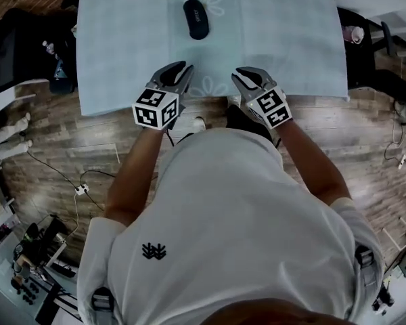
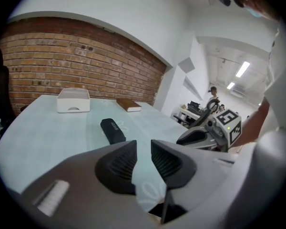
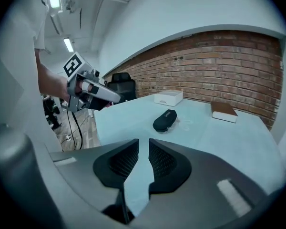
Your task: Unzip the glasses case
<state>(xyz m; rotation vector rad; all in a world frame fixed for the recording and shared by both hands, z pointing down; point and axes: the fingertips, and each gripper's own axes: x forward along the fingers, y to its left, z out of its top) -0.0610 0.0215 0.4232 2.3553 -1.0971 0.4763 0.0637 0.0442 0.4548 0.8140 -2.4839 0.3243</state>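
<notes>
The black zipped glasses case (image 1: 196, 19) lies on the light blue tablecloth (image 1: 284, 39), far of middle; it also shows as case (image 2: 113, 130) and case (image 3: 165, 120). My left gripper (image 1: 184, 68) hovers at the table's near edge, short of the case and slightly left of it, with jaws together and empty. My right gripper (image 1: 240, 73) hovers beside it to the right, also shut and empty. In each gripper's own view, the left gripper (image 2: 143, 149) and the right gripper (image 3: 143, 149) point toward the case, well apart from it.
A white box (image 2: 73, 100) and a brown book (image 2: 128, 105) sit at the table's far end by the brick wall. A black chair (image 1: 13, 46) stands left of the table. Cables (image 1: 74, 188) lie on the wood floor.
</notes>
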